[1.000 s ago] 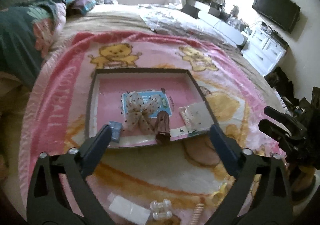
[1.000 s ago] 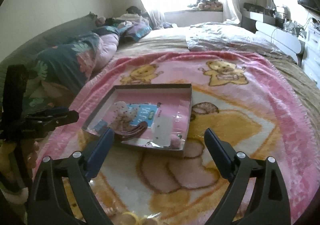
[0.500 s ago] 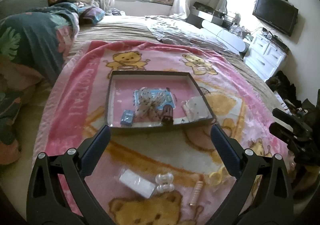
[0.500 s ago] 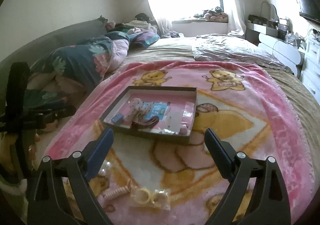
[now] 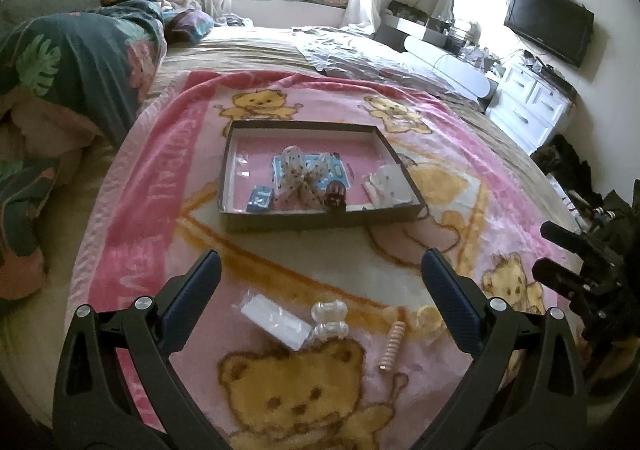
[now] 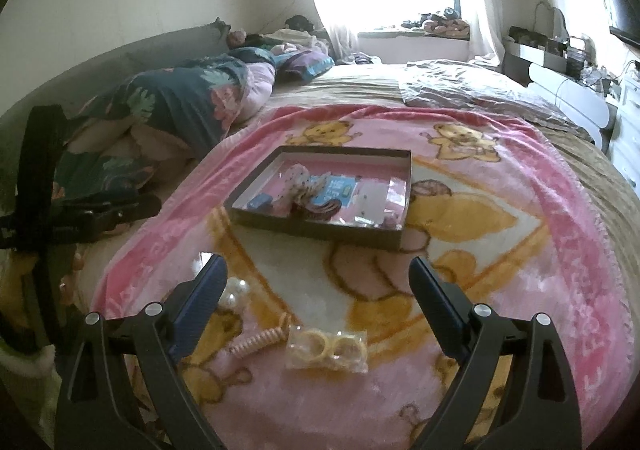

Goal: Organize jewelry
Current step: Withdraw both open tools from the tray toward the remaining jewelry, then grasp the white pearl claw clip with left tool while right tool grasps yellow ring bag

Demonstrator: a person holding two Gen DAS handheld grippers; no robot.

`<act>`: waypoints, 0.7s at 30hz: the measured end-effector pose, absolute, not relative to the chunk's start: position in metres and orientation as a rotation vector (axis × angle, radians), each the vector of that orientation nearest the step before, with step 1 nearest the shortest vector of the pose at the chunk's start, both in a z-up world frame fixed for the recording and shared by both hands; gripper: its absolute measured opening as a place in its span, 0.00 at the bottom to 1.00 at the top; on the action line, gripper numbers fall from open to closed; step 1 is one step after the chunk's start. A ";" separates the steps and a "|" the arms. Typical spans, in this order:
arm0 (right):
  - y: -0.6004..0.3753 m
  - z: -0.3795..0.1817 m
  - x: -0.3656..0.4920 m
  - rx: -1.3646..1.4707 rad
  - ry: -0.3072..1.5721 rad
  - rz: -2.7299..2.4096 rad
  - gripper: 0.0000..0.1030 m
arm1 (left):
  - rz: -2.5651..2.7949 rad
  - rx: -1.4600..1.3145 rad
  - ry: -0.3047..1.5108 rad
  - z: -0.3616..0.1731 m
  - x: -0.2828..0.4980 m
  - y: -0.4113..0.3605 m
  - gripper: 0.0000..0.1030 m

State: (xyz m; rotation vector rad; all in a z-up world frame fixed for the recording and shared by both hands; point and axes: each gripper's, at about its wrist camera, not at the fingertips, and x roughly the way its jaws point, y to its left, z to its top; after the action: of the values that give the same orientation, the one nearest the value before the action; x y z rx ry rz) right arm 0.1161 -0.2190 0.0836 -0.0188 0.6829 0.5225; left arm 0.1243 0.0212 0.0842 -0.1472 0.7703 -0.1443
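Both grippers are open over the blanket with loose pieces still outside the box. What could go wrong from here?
The clear bag of rings is slippery, so the right gripper may pinch film only. The coil tie lies close beside it and could get dragged. The plush blanket might snag the fingers.

A bed carries a pink bear blanket — on it sits a dark tray. Nearer lie a clear packet, two clear clips, a spiral hair tie and a bag of yellow rings — all apart from the tray.
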 end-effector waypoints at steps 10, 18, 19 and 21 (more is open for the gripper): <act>-0.222 0.066 0.093 -0.052 0.714 0.516 0.89 | -0.152 -0.146 0.787 0.073 0.106 0.016 0.91; -0.225 0.061 0.080 -0.046 0.717 0.515 0.89 | -0.157 -0.143 0.791 0.069 0.095 0.012 0.91; -0.225 0.061 0.078 -0.042 0.716 0.515 0.89 | -0.156 -0.142 0.791 0.069 0.094 0.011 0.91; -0.226 0.061 0.076 -0.038 0.715 0.519 0.89 | -0.156 -0.139 0.790 0.069 0.093 0.011 0.91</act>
State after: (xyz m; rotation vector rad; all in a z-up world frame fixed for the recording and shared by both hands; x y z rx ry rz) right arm 0.0761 -0.2258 0.0606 -0.0375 0.7155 0.5189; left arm 0.0928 0.0108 0.0690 -0.1390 0.7901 -0.1561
